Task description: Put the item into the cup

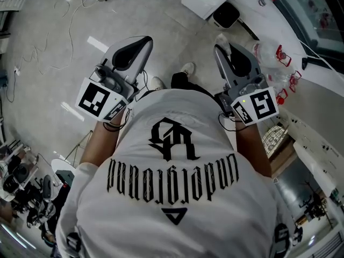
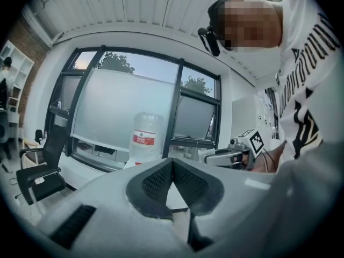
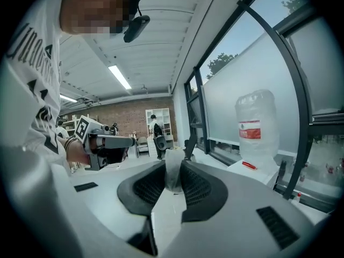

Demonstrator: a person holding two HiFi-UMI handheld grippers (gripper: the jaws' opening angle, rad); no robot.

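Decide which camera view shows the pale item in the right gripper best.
Right gripper view: the pale, see-through item stands upright, clamped between the jaws. The head view shows only a whitish bit at the right gripper tip. The left gripper view shows that gripper side-on, the item unclear.

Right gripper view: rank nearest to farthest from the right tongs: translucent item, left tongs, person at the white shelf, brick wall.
1. Centre: translucent whitish item, clamped in the right tongs.
2. Left: left tongs, held up by a hand.
3. Centre, far back: person at the white shelf.
4. Behind that shelf, farthest: red brick wall.
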